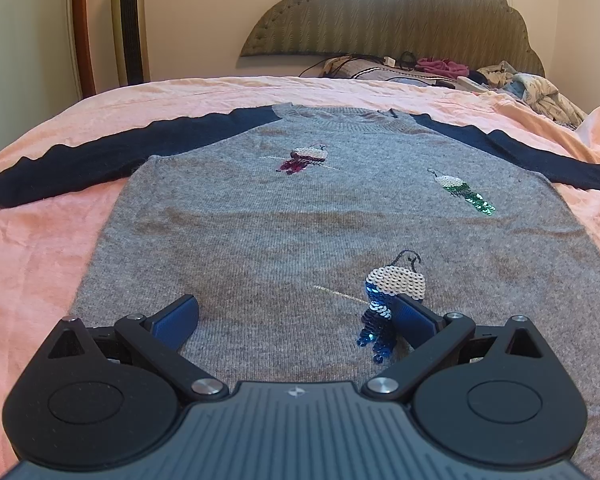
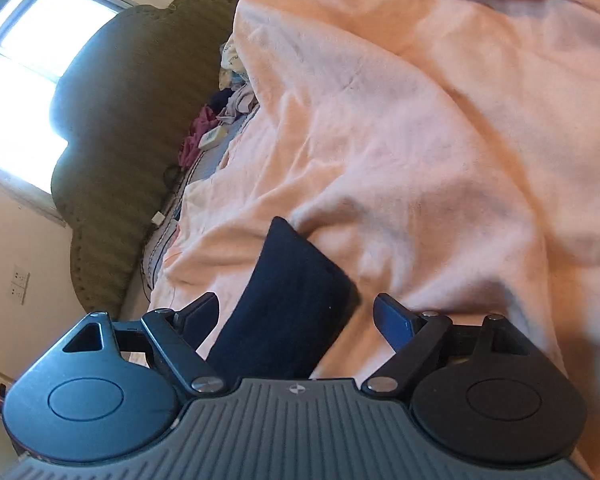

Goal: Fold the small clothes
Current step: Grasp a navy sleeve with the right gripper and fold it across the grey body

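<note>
Sweater (image 1: 300,216) flat on bed (image 1: 40,248), unfolded. Left gripper (image 1: 296,320) spread, empty. Right gripper (image 2: 296,316) spread around sleeve cuff (image 2: 292,288), lower centre; no pinch yet.

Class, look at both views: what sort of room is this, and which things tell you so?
Most likely a bedroom: a padded headboard against the wall, a bed under a peach blanket, and a grey sweater spread flat on it for folding.

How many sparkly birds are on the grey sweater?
3: a red bird near the collar, a green bird at right, a blue bird nearest the camera.
</note>
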`<state>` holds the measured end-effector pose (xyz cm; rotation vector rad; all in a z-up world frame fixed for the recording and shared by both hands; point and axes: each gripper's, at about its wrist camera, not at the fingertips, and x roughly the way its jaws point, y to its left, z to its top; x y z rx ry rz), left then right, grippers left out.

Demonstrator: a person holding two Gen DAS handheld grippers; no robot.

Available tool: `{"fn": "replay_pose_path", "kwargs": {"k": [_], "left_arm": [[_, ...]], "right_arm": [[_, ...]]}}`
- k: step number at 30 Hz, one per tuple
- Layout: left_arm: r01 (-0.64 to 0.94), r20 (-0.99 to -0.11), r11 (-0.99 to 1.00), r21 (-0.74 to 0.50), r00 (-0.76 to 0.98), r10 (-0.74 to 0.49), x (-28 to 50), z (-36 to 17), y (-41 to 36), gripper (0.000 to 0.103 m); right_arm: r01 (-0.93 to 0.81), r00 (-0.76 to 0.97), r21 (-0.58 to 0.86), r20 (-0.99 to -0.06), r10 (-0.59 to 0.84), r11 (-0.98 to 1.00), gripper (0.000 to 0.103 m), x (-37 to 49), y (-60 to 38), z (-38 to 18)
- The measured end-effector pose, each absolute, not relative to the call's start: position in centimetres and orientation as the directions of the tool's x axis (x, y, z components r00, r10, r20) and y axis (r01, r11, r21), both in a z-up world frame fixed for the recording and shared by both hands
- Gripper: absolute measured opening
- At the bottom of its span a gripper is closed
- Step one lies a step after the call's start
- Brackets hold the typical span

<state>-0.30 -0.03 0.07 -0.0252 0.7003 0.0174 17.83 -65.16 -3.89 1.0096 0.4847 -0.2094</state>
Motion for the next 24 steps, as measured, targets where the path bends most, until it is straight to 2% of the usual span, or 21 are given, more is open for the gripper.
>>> {"fn": "replay_pose_path", "kwargs": {"k": [1,4,6,8,10,12,15,19,22,24], "left_arm": [[-0.024,-0.644,1.0,-0.02,0.765,0.006,-0.3,0.1,0.0,0.103],[-0.024,-0.641,0.999,-0.032,0.767,-0.002,-0.3,0.0,0.3,0.103],[-0.024,-0.639,0.999,-0.04,0.769,-0.007,-0.3,0.1,0.3,0.103],[-0.024,-0.637,0.999,-0.047,0.77,-0.011,-0.3,0.1,0.5,0.103],[-0.024,-0.635,0.998,-0.054,0.772,-0.016,-0.4,0.1,0.6,0.103],[-0.024,-0.634,0.998,-0.06,0.773,-0.02,-0.4,0.1,0.7,0.103],[-0.024,-0.632,0.997,-0.067,0.775,-0.024,-0.4,0.1,0.8,0.103],[-0.024,-0.631,0.997,-0.069,0.775,-0.025,-0.4,0.1,0.8,0.103],[-0.024,-0.631,0.997,-0.068,0.775,-0.024,-0.4,0.1,0.8,0.103],[-0.024,-0.631,0.998,-0.066,0.775,-0.024,-0.4,0.1,0.8,0.103]], "right_arm": [[0.384,0.874,0.752,-0.483,0.052,0.536,0.08,18.3,-64.8,-4.1],[0.405,0.853,0.694,-0.521,0.028,0.595,0.056,19.8,-64.3,-3.7],[0.402,0.851,0.684,-0.525,0.028,0.608,0.049,20.5,-64.0,-3.6],[0.399,0.844,0.664,-0.536,0.031,0.632,0.014,20.9,-64.1,-3.3],[0.383,0.865,0.662,-0.502,0.001,0.645,0.014,20.2,-63.1,-2.5],[0.311,0.897,0.68,-0.442,0.032,0.664,0.014,19.6,-61.1,-1.1],[0.145,0.913,0.692,-0.369,0.173,0.707,0.014,19.8,-55.6,1.6],[-0.13,0.839,0.704,-0.297,0.456,0.698,0.015,21.3,-44.1,3.8],[-0.257,0.729,0.722,-0.291,0.619,0.643,0.015,22.3,-35.0,3.4],[-0.271,0.672,0.724,-0.33,0.663,0.635,0.018,22.8,-30.2,2.2]]}}
